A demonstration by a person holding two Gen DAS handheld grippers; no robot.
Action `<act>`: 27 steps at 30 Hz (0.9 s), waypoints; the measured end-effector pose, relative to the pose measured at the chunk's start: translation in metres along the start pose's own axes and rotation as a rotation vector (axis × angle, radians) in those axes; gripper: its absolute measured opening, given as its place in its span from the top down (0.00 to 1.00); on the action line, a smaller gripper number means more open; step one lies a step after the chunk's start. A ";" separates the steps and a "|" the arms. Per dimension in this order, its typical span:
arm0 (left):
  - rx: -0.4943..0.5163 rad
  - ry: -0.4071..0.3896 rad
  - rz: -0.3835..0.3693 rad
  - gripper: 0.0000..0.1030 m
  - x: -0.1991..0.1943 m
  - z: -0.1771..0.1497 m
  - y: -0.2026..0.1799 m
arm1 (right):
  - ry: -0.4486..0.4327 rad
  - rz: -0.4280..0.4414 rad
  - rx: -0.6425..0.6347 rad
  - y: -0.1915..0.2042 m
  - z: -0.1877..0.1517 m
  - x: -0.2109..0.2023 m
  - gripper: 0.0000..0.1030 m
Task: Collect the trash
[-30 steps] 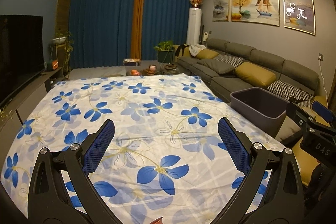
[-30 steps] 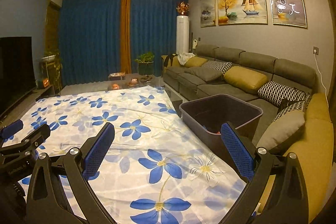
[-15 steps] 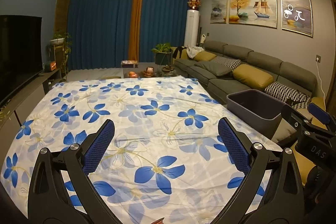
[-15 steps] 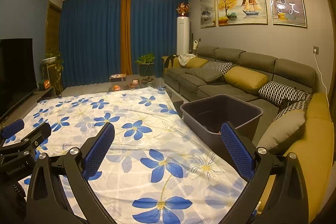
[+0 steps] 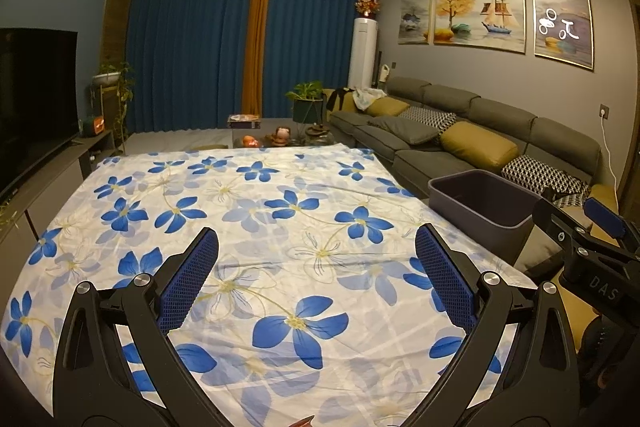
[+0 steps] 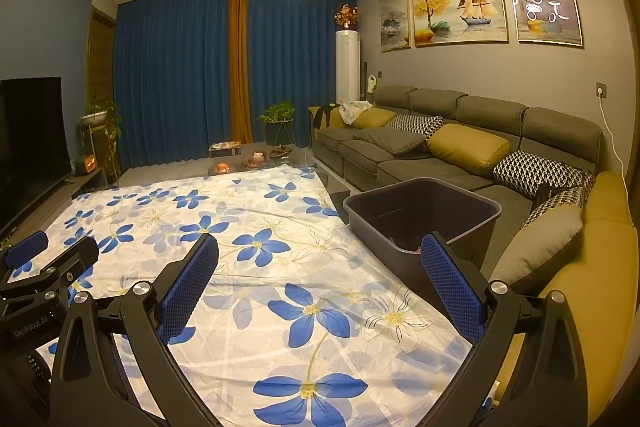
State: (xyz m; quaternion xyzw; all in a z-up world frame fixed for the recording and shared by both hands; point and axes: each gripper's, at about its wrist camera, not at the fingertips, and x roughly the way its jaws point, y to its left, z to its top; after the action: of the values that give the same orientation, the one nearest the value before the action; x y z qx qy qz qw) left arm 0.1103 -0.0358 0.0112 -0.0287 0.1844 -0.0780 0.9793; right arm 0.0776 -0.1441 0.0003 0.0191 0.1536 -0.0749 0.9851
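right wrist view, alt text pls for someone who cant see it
The open, empty right claw hovers over a table draped in a blue-flowered cloth, with a dark plastic bin at the cloth's right edge holding something small. Behind it runs a grey sofa with mustard cushions; the left claw shows at lower left.
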 end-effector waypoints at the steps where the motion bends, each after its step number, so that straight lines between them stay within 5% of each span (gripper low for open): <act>1: -0.001 0.000 -0.002 0.06 0.000 0.000 0.000 | 0.001 0.000 0.001 0.000 0.000 0.001 0.05; 27: 0.021 -0.008 -0.047 0.10 -0.005 0.003 -0.006 | -0.001 0.003 0.006 0.000 0.000 0.000 0.05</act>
State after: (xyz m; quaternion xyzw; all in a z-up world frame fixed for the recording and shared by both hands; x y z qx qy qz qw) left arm 0.1057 -0.0404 0.0161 -0.0231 0.1792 -0.1027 0.9782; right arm 0.0779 -0.1443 -0.0002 0.0224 0.1531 -0.0741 0.9852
